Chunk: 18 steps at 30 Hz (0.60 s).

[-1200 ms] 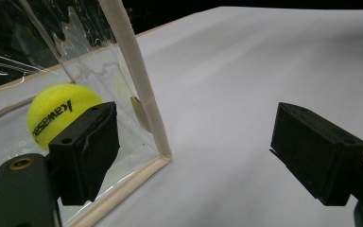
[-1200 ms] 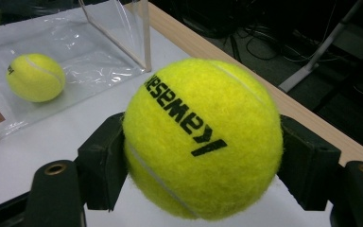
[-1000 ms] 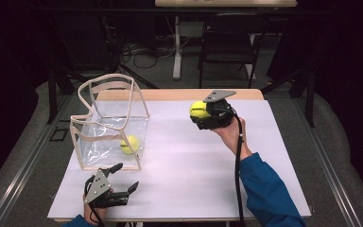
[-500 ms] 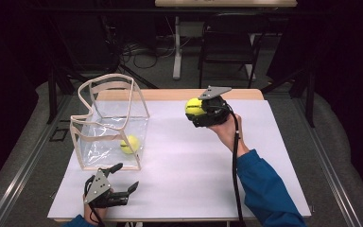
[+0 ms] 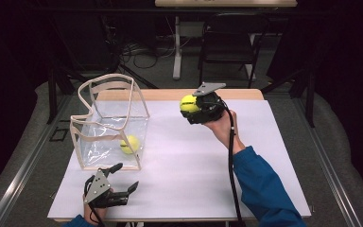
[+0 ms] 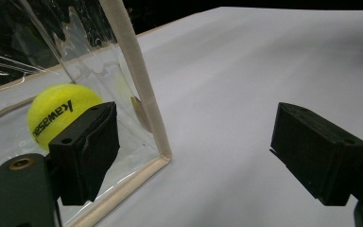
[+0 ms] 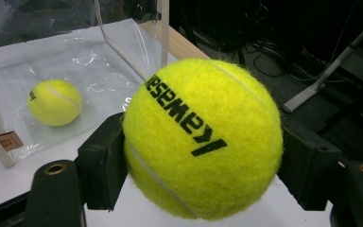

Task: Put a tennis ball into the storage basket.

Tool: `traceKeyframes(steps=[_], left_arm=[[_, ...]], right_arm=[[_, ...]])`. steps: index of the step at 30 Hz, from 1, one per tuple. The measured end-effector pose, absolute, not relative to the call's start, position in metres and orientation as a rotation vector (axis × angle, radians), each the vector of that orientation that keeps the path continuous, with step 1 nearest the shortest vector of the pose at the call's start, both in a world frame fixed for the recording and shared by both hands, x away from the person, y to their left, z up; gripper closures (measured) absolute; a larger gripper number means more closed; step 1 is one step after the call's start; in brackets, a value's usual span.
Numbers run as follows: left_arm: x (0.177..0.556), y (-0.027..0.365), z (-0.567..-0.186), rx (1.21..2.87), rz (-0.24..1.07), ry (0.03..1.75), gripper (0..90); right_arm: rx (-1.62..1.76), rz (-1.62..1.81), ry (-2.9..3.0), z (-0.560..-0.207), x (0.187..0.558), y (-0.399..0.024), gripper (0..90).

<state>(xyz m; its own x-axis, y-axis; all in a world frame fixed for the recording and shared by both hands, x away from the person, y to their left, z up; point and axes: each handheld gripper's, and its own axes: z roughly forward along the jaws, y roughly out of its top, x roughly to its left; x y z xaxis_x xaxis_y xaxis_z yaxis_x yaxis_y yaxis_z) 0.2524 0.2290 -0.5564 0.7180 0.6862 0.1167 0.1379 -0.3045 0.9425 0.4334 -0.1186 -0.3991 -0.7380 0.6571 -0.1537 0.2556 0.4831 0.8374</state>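
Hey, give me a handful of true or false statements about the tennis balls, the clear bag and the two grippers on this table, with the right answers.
1. The right gripper is clamped on a tennis ball. True.
2. The clear bag holds no ball. False: a second tennis ball lies inside it.
3. The left gripper grips the bag's rim. False: its jaws stand open beside the bag's near corner, holding nothing.
4. The held ball is above the white table cover, not inside the bag. True.
5. The bag lies flat on its side. False: it stands upright with its mouth open upward.
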Motion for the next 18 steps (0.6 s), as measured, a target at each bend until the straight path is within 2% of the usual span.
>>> traceKeyframes(steps=[18], left_arm=[[0.253, 0.229, -0.557, 1.831, 0.625, 0.644, 16.1]], right_arm=[[0.727, 1.174, 2.284, -0.394, 0.441, -0.103, 26.5]])
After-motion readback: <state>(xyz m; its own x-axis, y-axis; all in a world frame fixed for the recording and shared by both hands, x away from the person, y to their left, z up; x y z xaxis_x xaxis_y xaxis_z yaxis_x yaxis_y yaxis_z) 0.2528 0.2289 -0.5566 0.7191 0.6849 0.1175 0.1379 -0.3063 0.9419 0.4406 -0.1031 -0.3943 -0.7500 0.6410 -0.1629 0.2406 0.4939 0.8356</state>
